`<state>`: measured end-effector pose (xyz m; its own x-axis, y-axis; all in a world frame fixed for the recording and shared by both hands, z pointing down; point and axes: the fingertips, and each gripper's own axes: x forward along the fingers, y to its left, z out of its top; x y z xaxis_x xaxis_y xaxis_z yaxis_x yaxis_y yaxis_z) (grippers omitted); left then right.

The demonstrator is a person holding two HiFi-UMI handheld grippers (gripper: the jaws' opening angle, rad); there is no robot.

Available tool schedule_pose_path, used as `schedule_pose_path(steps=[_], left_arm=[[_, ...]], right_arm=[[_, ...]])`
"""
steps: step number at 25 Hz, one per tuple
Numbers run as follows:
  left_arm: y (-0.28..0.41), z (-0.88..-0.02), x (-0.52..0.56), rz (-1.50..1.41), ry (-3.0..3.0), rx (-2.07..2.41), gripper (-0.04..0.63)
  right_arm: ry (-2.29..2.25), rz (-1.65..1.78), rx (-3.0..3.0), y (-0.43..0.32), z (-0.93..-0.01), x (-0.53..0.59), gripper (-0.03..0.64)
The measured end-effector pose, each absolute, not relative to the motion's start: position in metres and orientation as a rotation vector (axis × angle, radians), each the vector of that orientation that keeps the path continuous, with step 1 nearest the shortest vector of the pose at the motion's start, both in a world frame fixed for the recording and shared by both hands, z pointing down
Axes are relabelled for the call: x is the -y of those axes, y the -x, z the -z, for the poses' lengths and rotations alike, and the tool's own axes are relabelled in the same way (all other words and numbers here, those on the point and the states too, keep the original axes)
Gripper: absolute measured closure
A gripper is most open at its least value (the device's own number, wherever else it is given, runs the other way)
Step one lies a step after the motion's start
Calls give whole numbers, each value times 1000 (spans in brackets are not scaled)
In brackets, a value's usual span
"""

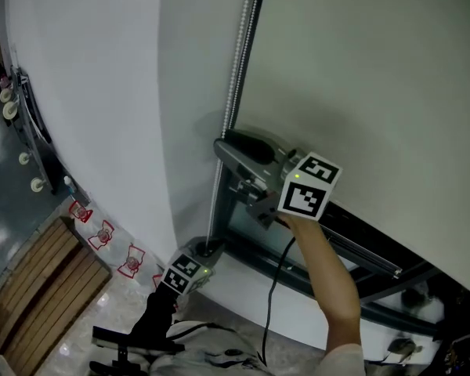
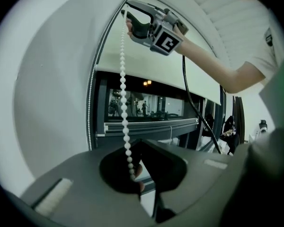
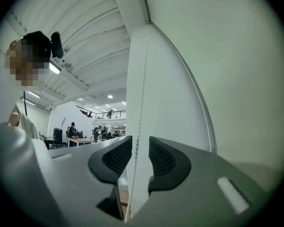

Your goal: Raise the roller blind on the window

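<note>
The pale roller blind (image 1: 360, 77) hangs over the upper part of the window, and its white bead chain (image 1: 239, 61) runs down the blind's left edge. My right gripper (image 1: 223, 151) is high on the chain. In the right gripper view its ribbed pads stand apart, and the chain (image 3: 138, 126) passes between them untouched. My left gripper (image 1: 204, 251) is lower, near the sill. In the left gripper view the chain (image 2: 123, 93) runs down into its closed jaws (image 2: 135, 171), and the right gripper (image 2: 130, 20) shows above.
A white wall (image 1: 102, 92) curves away to the left of the chain. The dark window frame (image 1: 352, 249) lies below the blind's bottom rail. A black cable (image 1: 276, 288) hangs from my right gripper. A wooden slatted platform (image 1: 31, 296) lies on the floor, lower left.
</note>
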<state>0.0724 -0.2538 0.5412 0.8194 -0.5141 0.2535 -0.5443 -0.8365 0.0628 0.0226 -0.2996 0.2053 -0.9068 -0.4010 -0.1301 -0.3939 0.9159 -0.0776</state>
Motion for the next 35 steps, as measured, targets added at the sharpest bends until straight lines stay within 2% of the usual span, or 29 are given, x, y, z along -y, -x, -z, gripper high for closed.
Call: schedule_pose_path(steps=[10,22,26,35], left_arm=[[-80,-520,258,-333,-2870,830,597],[-75,-545,255,-351,-2875,838,597],[-77,-542,256,-348,-2874,839,597],[-75,-547,255,-357,-2876,833,597]], right_arm=[[585,-103,-2928,-17,-81,318,503],[579,-222,-2846,-19,-15,312,522],[601,-206,-2840,-21,-7,316,600],[576,-177,-2828,-24,-13,304,610]])
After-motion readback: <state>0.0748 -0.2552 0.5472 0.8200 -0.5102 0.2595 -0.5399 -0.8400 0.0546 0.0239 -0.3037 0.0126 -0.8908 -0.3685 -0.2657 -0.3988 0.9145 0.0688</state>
